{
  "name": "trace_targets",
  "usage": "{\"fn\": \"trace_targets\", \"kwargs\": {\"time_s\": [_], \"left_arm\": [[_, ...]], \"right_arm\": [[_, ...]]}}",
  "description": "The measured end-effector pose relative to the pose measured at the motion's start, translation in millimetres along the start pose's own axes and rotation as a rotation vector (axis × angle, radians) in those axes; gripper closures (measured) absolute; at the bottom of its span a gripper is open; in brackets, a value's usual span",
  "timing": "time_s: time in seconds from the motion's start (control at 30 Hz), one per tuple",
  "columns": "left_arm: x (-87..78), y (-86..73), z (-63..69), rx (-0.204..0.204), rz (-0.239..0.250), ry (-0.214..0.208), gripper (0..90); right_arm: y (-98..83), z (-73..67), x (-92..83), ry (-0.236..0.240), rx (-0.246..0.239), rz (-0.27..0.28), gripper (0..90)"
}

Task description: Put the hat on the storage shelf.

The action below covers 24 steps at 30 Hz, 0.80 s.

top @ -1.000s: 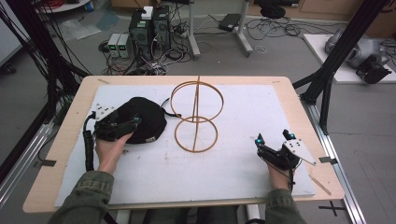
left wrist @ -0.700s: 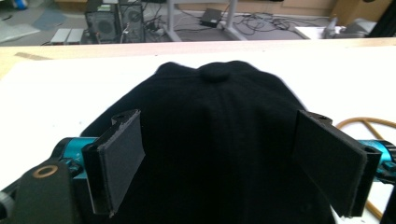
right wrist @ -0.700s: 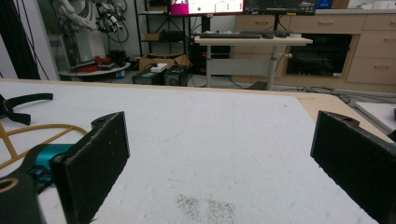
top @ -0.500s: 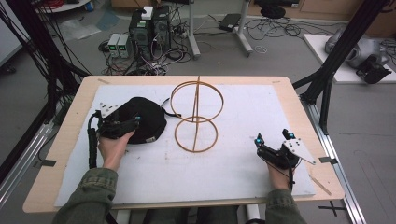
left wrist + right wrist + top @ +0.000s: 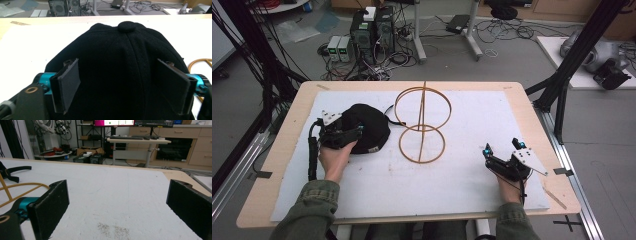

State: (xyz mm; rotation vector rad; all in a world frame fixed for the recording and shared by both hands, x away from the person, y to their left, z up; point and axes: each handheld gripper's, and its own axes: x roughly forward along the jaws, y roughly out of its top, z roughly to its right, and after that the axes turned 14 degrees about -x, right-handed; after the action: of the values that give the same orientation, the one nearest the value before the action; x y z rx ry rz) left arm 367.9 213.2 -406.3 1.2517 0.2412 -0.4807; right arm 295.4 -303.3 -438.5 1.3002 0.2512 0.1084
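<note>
A black cap [image 5: 371,129] lies on the left of the white mat, its top button [image 5: 127,26] facing away from me. My left gripper [image 5: 343,134] is open, its two jaws standing wide apart on either side of the cap's crown [image 5: 125,57] without pinching it. To the cap's right stands a tan wire stand [image 5: 423,115]: two rings on an upright rod. My right gripper [image 5: 503,148] rests open low over the bare mat at the front right, with nothing between its pads [image 5: 53,200].
The white mat [image 5: 477,115] covers a wooden table [image 5: 537,125]. The cap's black strap [image 5: 15,168] and part of the stand's lower ring [image 5: 25,185] lie far left in the right gripper view. Computers, cables and black frame posts stand beyond the table.
Almost nothing: the left gripper has edged slightly further onto the cap. The right gripper has stayed still.
</note>
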Motion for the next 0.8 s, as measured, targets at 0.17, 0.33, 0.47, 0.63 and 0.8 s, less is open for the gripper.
{"fn": "trace_targets", "kwargs": {"time_s": [0.17, 0.33, 0.47, 0.63, 0.8], "left_arm": [[0.4, -1.6, 1.6, -0.013, -0.023, -0.037, 39.9], [-0.3, -1.1, 1.7, -0.032, -0.015, -0.046, 61.0], [-0.6, -2.1, 3.8, -0.009, -0.017, -0.046, 80.3], [0.4, -5.8, -4.2, -0.052, 0.001, -0.062, 84.9], [-2.4, -6.4, -5.8, -0.029, 0.014, -0.066, 85.4]], "right_arm": [[0.4, -0.4, -0.5, -0.001, 0.007, -0.001, 3.6], [0.2, 0.0, 0.1, 0.008, 0.005, 0.000, 3.6], [-0.7, -0.3, 1.2, 0.016, 0.013, -0.011, 3.6], [-0.4, -1.1, 0.2, 0.020, 0.033, -0.011, 3.6], [-0.3, -0.2, -1.1, 0.018, 0.038, -0.007, 3.6]]}}
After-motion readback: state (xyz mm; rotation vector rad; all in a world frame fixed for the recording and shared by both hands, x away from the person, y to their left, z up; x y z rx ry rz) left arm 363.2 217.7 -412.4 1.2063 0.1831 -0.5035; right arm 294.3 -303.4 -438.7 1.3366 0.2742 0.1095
